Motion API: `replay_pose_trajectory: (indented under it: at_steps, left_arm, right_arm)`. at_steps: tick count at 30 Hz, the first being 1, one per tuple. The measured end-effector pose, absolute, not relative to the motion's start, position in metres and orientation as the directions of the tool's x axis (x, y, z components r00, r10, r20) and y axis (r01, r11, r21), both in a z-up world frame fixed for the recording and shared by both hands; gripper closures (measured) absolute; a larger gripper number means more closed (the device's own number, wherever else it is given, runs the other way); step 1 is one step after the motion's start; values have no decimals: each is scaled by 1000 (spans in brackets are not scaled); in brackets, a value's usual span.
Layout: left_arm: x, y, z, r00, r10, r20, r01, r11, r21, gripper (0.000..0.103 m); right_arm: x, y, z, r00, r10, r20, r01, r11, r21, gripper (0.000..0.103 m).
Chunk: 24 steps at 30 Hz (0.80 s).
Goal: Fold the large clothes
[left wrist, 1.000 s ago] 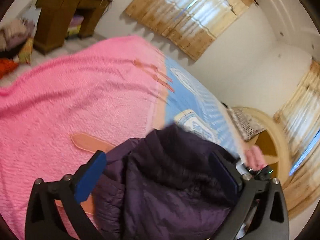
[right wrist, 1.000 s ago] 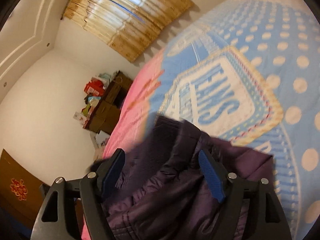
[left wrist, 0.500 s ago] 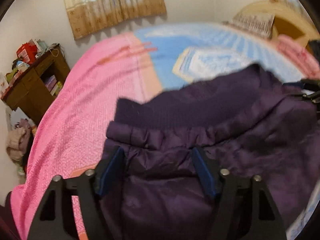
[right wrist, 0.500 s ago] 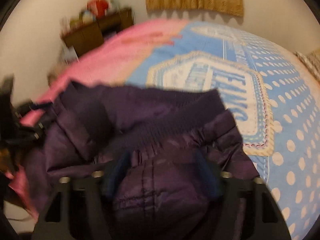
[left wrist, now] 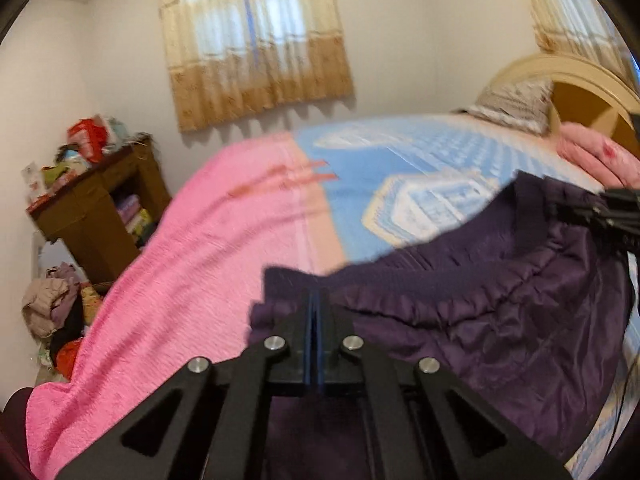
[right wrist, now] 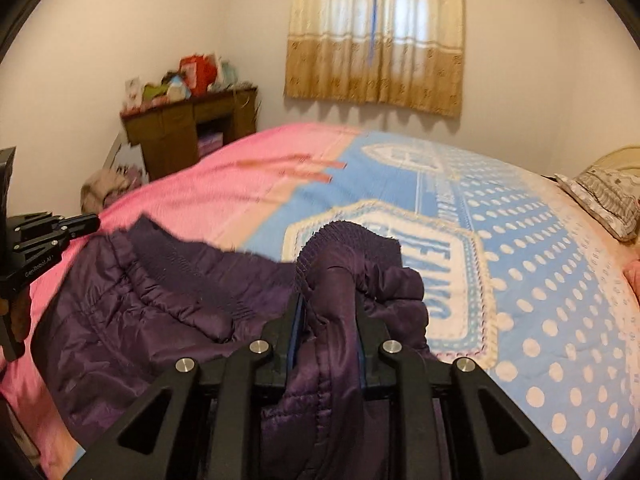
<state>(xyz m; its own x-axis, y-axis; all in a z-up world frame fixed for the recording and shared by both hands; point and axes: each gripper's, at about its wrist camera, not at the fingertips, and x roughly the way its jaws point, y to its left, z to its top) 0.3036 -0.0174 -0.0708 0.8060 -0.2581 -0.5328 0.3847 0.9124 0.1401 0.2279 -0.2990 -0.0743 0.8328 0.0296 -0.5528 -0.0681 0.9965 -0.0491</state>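
Nearest, right gripper (right wrist: 326, 320), jaws just closing, pinching a bunched corner of the purple padded jacket (right wrist: 152, 320). Left gripper (left wrist: 314, 312), jaws just closing, pressed together on the ribbed hem's opposite corner. Between them, hem stretched crosswise, body hanging below. Beyond, pink and blue bedspread (right wrist: 520, 240), likely landing spot.
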Motion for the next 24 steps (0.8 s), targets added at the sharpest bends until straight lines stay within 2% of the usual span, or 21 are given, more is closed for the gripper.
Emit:
replay_pose_trajectory:
  at_steps: [3, 7, 8, 9, 11, 13, 14, 15, 17, 20, 21, 24]
  left_arm:
    - [318, -13, -59, 830, -251, -498, 345, 933, 106, 103]
    - [333, -23, -71, 778, -280, -562, 392, 916, 86, 100]
    - [333, -29, -76, 771, -263, -580, 391, 914, 105, 84]
    - [334, -37, -84, 741, -251, -623, 407, 906, 120, 44]
    - [327, -46, -92, 728, -270, -630, 430, 896, 113, 0]
    - [323, -57, -97, 736, -254, -627, 442, 882, 162, 1]
    - [325, -64, -103, 721, -238, -651, 456, 871, 185, 6]
    - [329, -67, -109, 707, -221, -672, 456, 869, 194, 29]
    - [342, -74, -131, 622, -211, -754, 493, 854, 167, 64]
    - [336, -74, -136, 635, -218, -741, 503, 845, 182, 89]
    - [331, -73, -131, 655, -220, -722, 492, 851, 187, 96]
    - [321, -53, -102, 707, -269, -653, 444, 889, 114, 100]
  right_arm:
    - [233, -300, -70, 849, 12, -528, -35, 999, -34, 82]
    - [245, -298, -79, 834, 20, -551, -31, 999, -11, 82]
    - [245, -297, -82, 830, 21, -558, -34, 999, -13, 82]
    - [244, -297, -85, 829, 20, -559, -34, 999, -15, 82]
    - [243, -299, -92, 826, 23, -563, -37, 999, -14, 82]
    - [242, -302, -96, 824, 37, -566, -41, 999, 5, 82]
    - [241, -303, -98, 824, 40, -566, -41, 999, 12, 82]
    - [241, -304, -100, 822, 44, -567, -43, 999, 16, 82]
    - [241, -306, -102, 821, 52, -569, -45, 999, 26, 82]
    - [240, -307, -103, 824, 58, -563, -46, 998, 35, 82]
    - [236, -307, -100, 835, 62, -547, -48, 998, 41, 82]
    - [223, -309, -88, 866, 73, -494, -52, 997, 58, 82]
